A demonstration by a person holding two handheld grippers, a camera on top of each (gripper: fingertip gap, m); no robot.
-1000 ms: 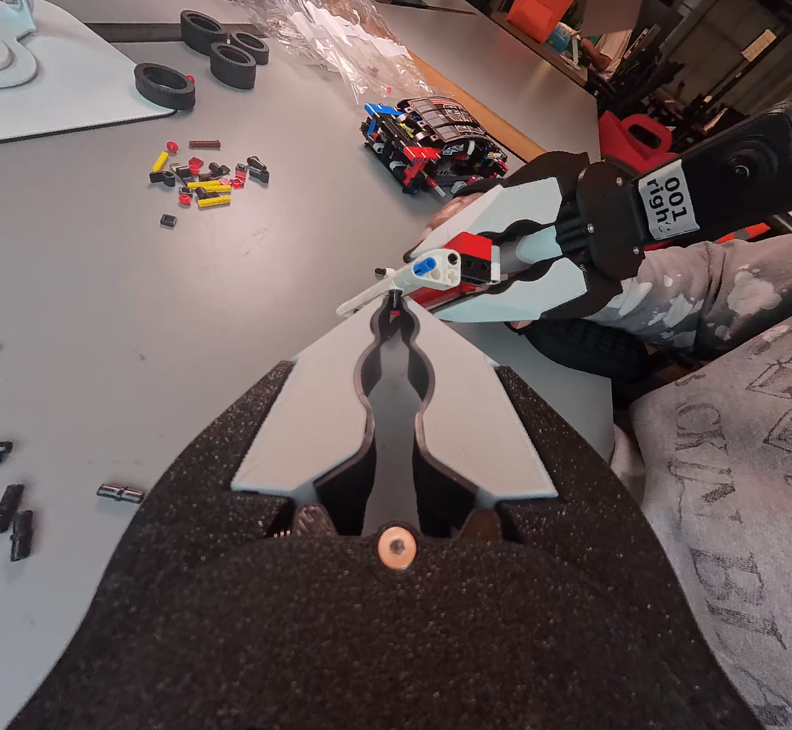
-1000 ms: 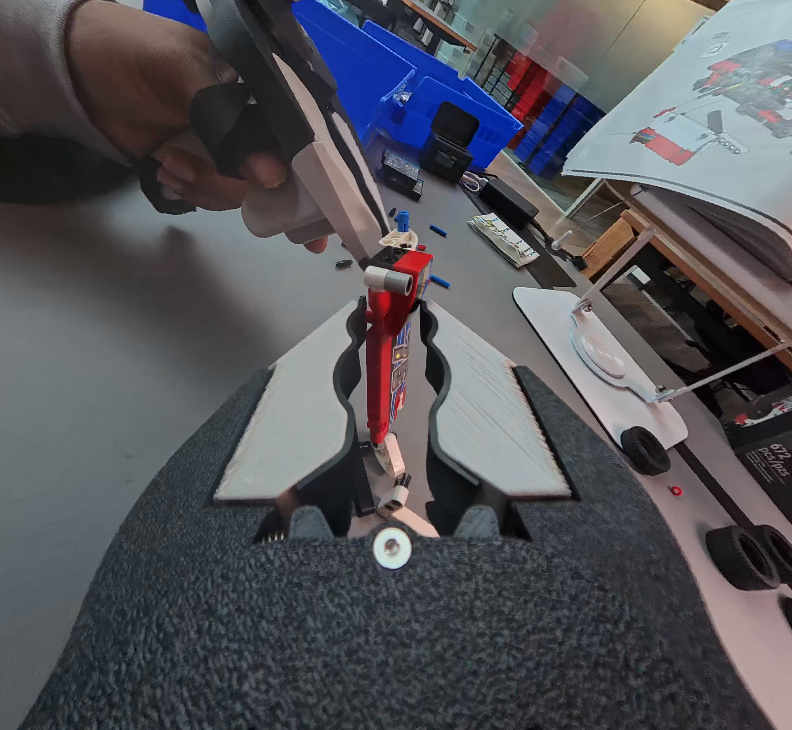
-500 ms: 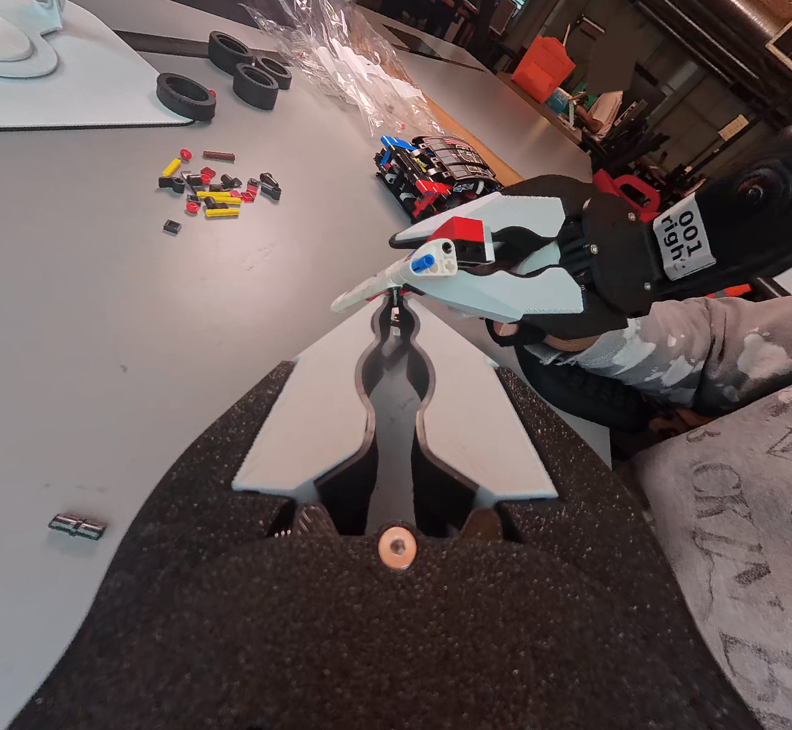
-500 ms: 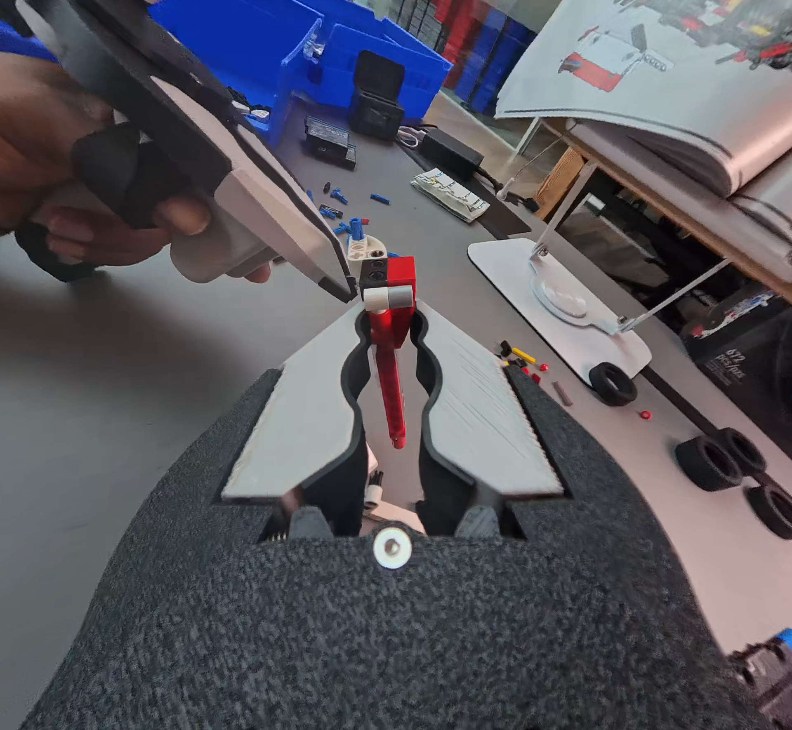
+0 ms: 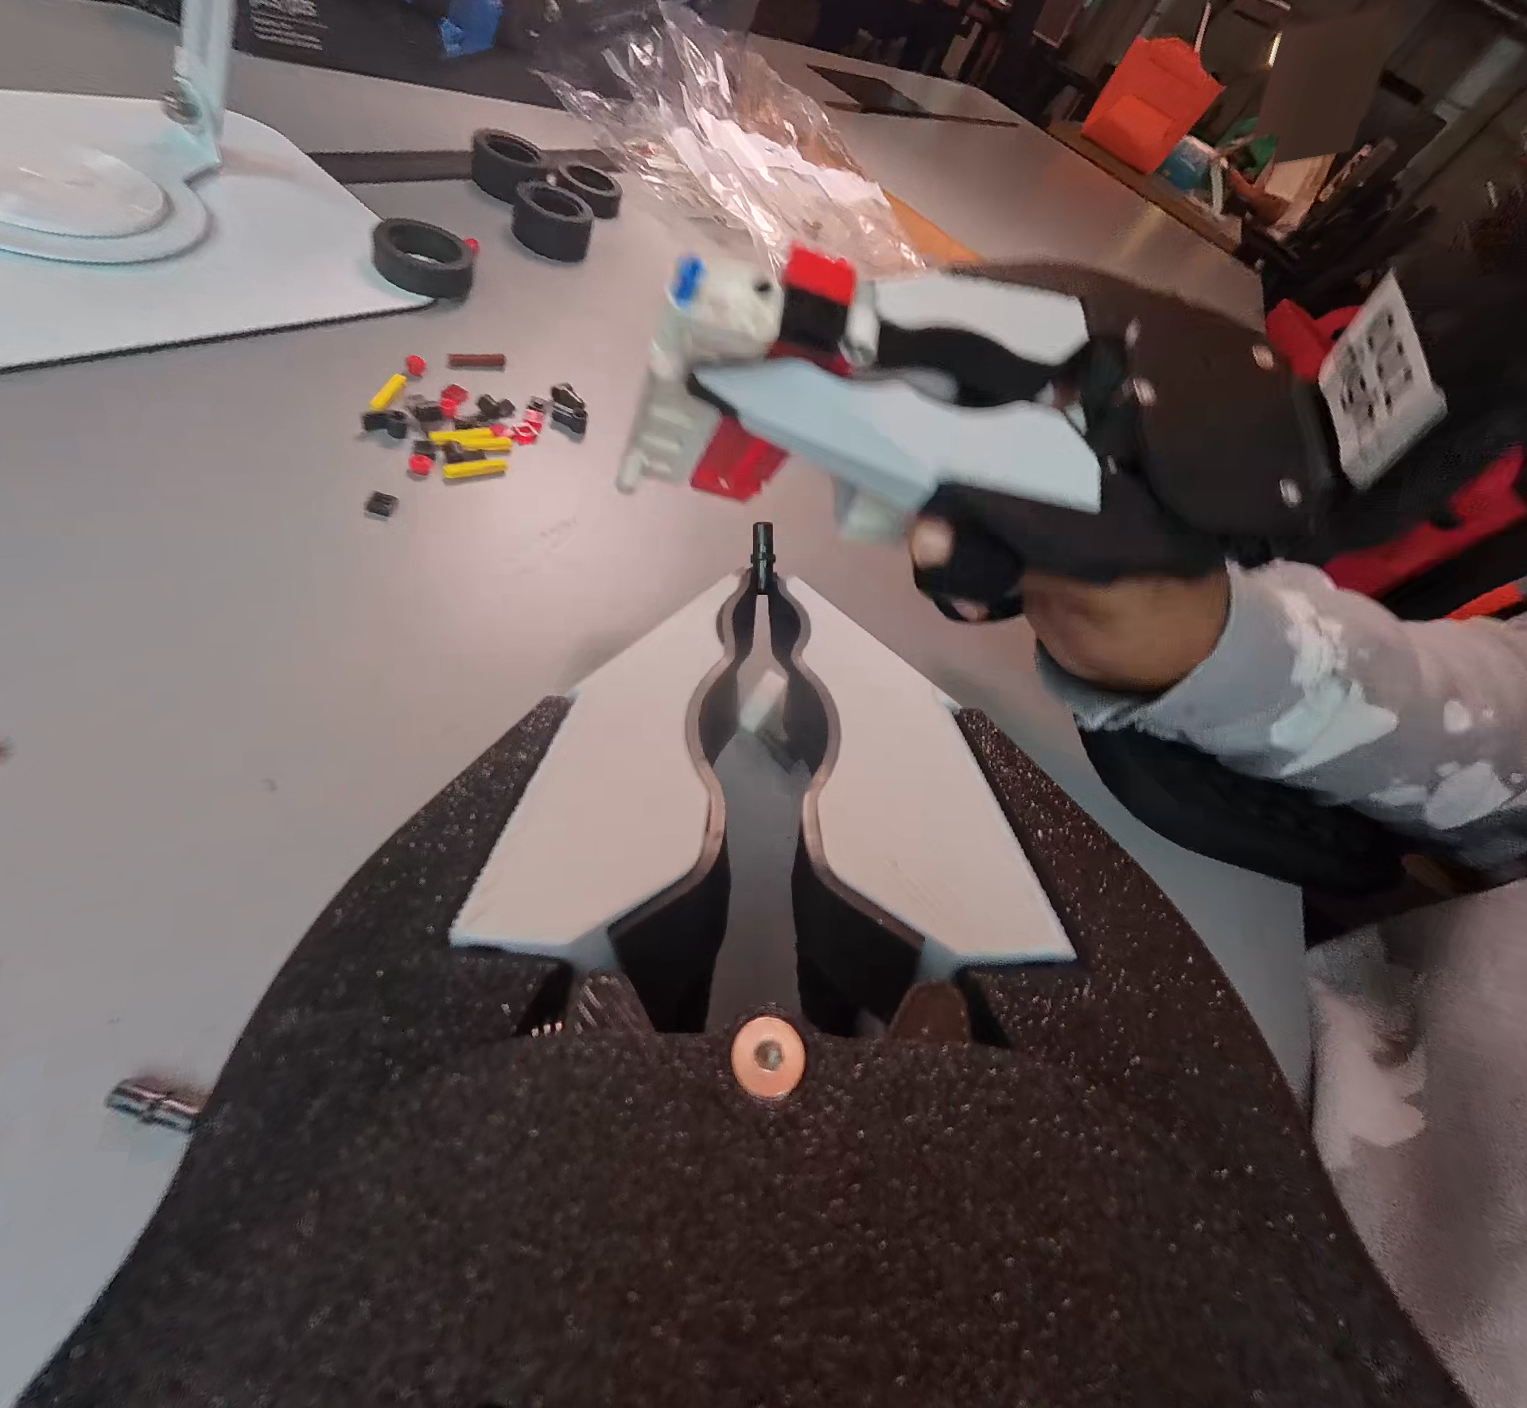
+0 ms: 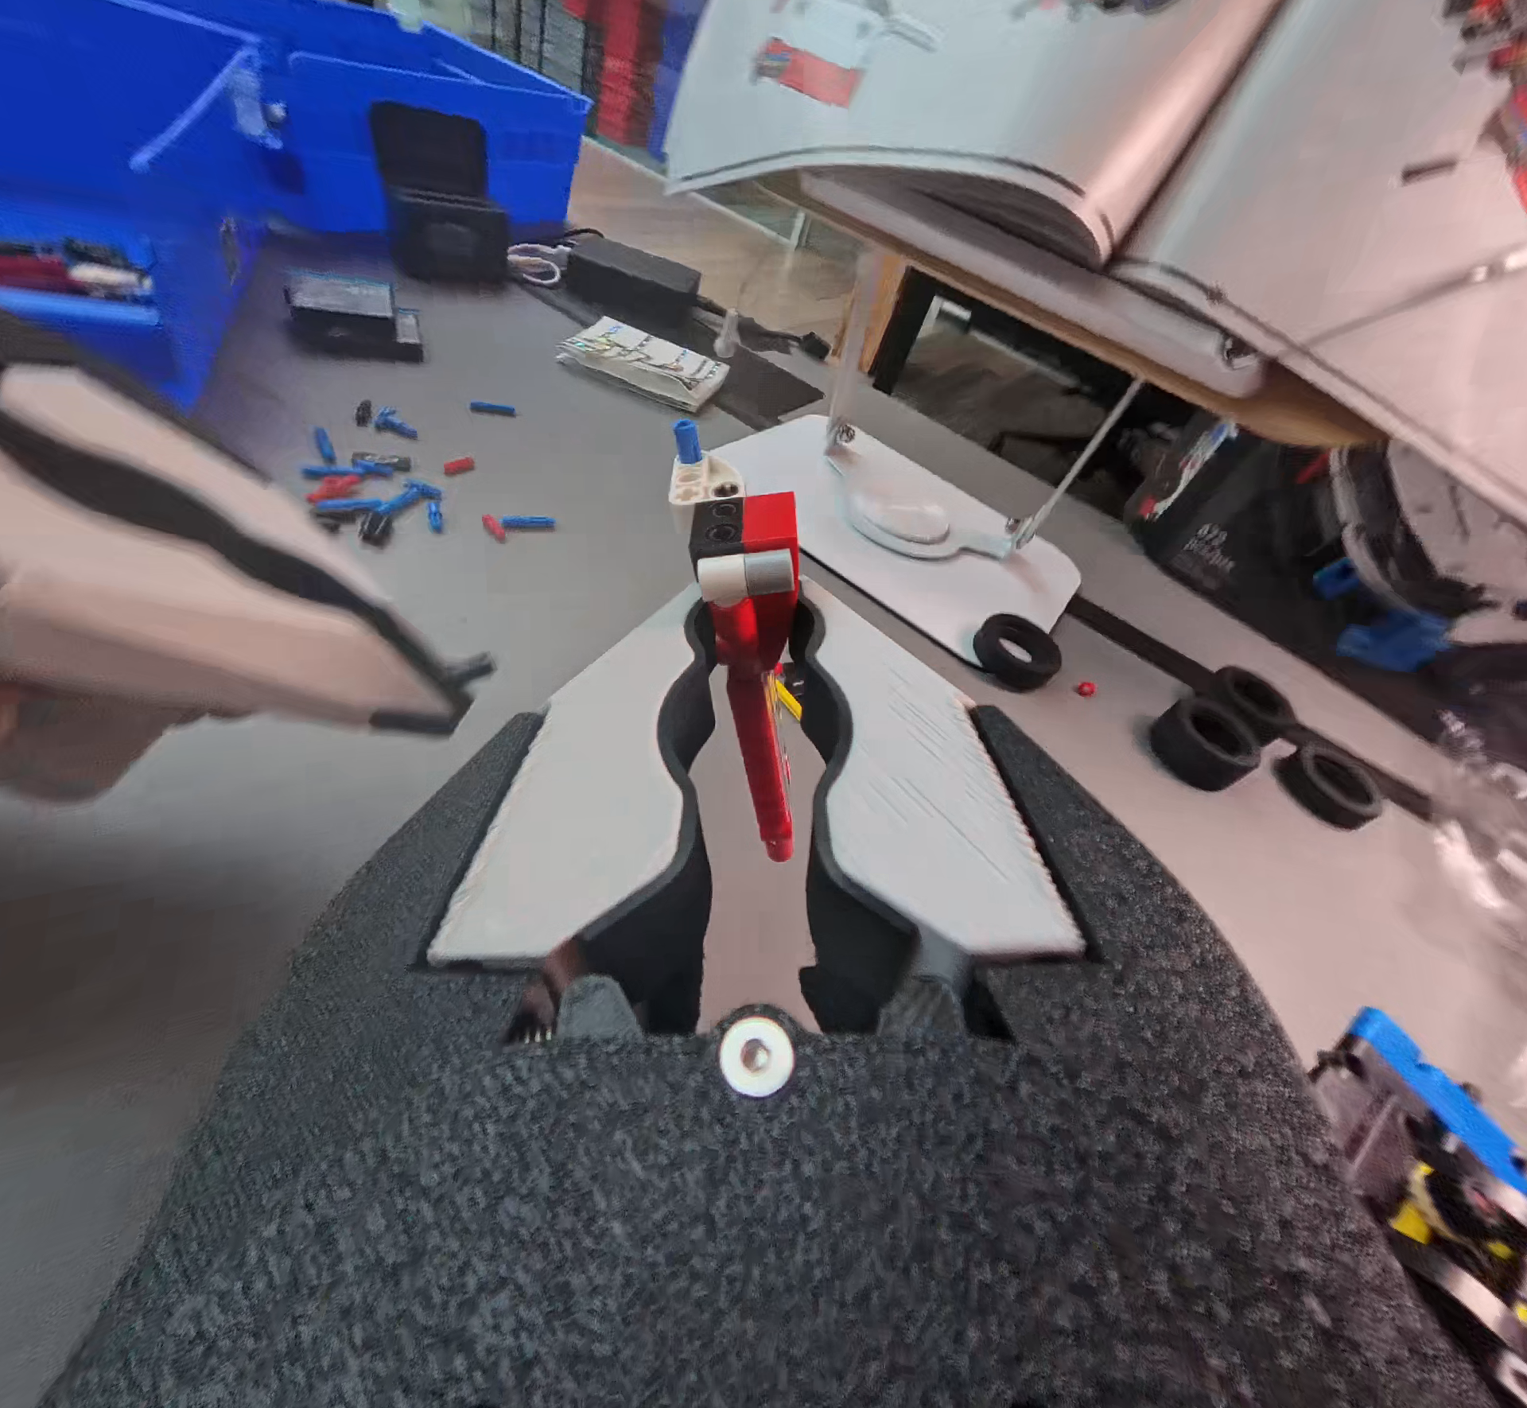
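Two grippers, each closed on a piece of a toy-brick kit. The left gripper pinches a small black connector pin at the very tips, its free end poking forward. The pin looks light, rigid and smooth, so it could twist or pop out of so slim a pinch.

The right gripper is clamped on a red, white and black brick sub-assembly with a blue pin on top; it is held by its red beam, the stiffest-looking part. In the left wrist view the pin and assembly are near but apart.

On the grey table lie loose small bricks, black tyres, a clear plastic bag and an open instruction book on a stand.
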